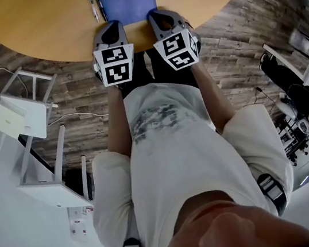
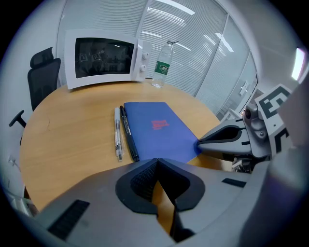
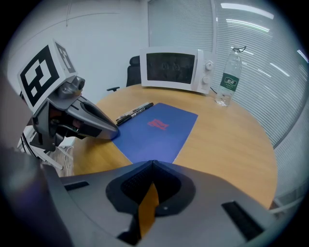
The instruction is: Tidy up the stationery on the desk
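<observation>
Left claw (image 2: 155, 164) and right claw (image 3: 152, 166): both pressed together, empty, held side by side at the counter's (image 2: 72, 125) near edge and angled down toward the blue notebook (image 2: 159, 130). Notebook lies flat on the counter. Clear pen (image 2: 117, 135) and black pen (image 2: 128, 132) lie parallel just beside its left edge. Stationery looks already aligned; little seems left.

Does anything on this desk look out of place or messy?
Nothing is spilled or askew. The clear pen and black pen lie parallel beside the blue notebook. Only oddity for a desk: the microwave at the far edge, a water bottle beside it.
</observation>
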`<state>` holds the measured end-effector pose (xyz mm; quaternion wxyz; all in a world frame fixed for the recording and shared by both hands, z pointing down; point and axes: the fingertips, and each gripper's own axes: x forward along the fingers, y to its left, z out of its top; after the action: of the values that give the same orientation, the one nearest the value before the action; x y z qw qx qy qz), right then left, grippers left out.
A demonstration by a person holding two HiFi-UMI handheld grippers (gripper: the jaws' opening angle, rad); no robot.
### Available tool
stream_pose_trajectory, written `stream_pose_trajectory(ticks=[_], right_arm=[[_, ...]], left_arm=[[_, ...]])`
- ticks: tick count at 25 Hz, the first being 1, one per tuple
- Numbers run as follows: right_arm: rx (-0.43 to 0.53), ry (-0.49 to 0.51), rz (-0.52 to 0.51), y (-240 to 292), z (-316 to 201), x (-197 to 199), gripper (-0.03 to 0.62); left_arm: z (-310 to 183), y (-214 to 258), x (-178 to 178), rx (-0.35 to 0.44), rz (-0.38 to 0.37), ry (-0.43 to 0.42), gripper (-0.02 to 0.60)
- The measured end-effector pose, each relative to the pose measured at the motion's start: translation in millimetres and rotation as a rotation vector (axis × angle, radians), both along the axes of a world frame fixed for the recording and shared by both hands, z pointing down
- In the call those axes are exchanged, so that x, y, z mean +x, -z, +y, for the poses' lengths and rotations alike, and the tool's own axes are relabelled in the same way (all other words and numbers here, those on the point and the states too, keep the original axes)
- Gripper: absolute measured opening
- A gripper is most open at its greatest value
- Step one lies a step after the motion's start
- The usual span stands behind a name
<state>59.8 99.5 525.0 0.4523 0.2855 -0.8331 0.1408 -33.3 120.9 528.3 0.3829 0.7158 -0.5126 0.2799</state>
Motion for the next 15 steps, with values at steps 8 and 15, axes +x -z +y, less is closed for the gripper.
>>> stream_pose_trajectory(ticks=[8, 15], right_arm=[[-0.007, -0.011, 0.006, -0.3, 5.4, -3.4, 0.061], [0.009, -0.041, 0.004, 3.8, 4.0, -2.1, 0.063]], left_arm=[[1.6, 1.0, -4.8, 0.001, 0.003, -0.016, 0.008], [1.8, 4.9, -4.7, 0.030, 0.027, -0.022, 0.008]])
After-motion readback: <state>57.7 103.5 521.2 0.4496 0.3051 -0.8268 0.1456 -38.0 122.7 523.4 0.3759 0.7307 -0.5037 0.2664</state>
